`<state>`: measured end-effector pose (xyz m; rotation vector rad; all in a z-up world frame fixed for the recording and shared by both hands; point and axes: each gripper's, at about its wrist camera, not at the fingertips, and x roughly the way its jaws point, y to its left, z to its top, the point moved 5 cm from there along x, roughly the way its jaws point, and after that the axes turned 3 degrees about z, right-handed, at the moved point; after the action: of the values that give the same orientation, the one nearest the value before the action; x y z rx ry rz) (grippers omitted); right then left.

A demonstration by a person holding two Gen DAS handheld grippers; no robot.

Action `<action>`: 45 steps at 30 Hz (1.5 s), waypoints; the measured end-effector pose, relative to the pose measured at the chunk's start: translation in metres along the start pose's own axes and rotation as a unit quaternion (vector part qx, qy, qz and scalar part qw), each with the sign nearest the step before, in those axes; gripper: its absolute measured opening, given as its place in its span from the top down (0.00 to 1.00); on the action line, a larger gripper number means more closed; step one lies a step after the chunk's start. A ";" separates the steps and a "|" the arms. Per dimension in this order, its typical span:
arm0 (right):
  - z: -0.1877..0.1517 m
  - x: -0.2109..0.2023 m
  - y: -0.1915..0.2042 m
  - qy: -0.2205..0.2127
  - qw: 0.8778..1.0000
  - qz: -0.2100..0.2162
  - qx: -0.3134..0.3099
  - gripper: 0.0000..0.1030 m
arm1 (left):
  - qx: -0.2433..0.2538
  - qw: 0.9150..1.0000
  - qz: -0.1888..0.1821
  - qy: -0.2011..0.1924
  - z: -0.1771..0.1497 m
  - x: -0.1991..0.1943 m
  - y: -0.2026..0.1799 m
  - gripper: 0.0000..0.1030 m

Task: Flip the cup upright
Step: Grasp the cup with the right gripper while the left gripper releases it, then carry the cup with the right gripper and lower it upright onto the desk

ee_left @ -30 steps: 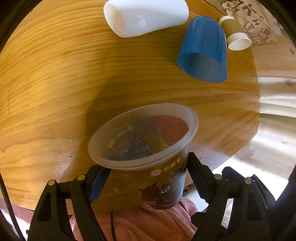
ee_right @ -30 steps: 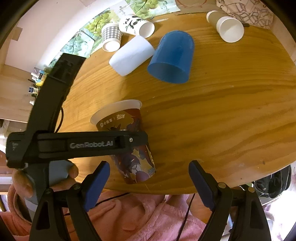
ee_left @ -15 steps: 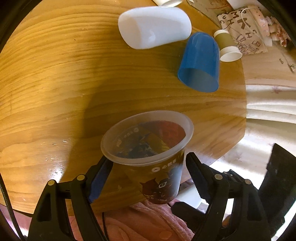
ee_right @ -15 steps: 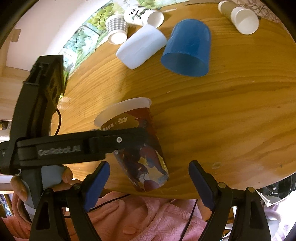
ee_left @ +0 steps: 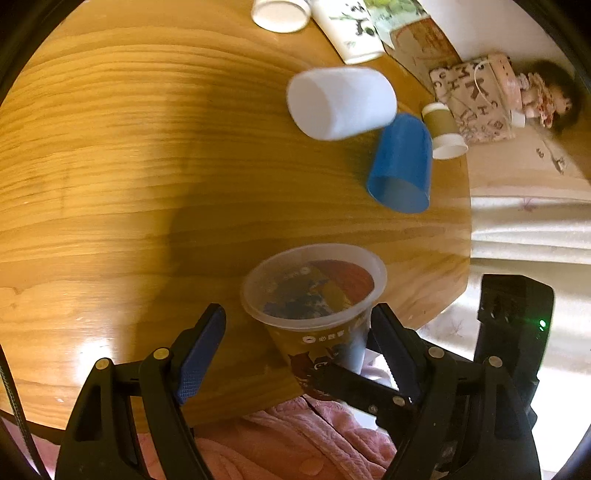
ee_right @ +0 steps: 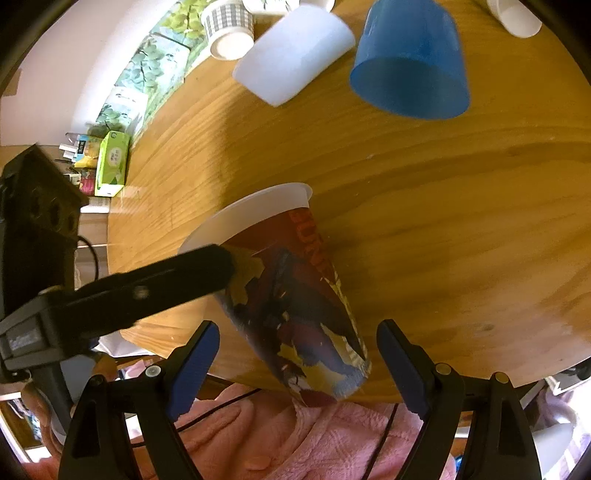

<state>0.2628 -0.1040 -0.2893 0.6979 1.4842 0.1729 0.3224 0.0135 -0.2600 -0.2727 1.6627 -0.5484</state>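
One printed cup (ee_right: 291, 291) is the business here, a tall one with a clear plastic rim and a dark red and yellow pattern. It stands mouth-up at the near edge of the table (ee_right: 461, 229), leaning a little, with its base just inside the edge or slightly past it; I cannot tell whether it rests fully on the wood.

As I judge it, the flip itself is mostly done and what remains is to leave the cup standing free and draw both tools back. In the left wrist view the left tongs (ee_left: 295, 332) are spread wide: the blue pad (ee_left: 201, 347) on one side stands clear of the cup (ee_left: 314, 295), and the other finger lies close beside its wall, possibly touching. So they look released. The right tongs (ee_right: 299, 362) are open too, their pads well apart on either side of the cup's lower body with a gap showing on both.

The table is round, of varnished wood with strong grain and glare patches. Farther across it a blue cup (ee_right: 410, 59) and a white cup (ee_right: 291, 55) lie on their sides, touching or nearly so. Several small paper cups (ee_right: 229, 29) lie near the far rim. Beyond are a wall, a leafy printed sheet (ee_right: 147, 70), a green box (ee_right: 112, 162) on a side surface and a pink fleecy garment (ee_right: 295, 443) below the edge.
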 end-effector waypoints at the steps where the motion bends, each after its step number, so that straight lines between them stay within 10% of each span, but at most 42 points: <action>1: 0.001 0.003 0.001 0.004 1.000 0.004 0.005 0.15 | -0.002 1.000 0.000 -0.002 -0.001 -0.002 0.003 0.19; 23: 0.023 0.036 0.020 -0.006 1.000 -0.021 0.007 0.16 | -0.048 0.998 0.011 -0.038 -0.018 -0.035 0.062 0.19; 45: 0.037 0.017 0.039 -0.142 0.983 -0.045 -0.106 0.25 | -0.048 0.997 0.015 -0.058 -0.024 -0.043 0.066 0.19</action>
<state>0.3115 -0.0766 -0.2857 0.4612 1.1992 0.1533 0.3152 0.0952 -0.2541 -0.3428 1.5798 -0.4241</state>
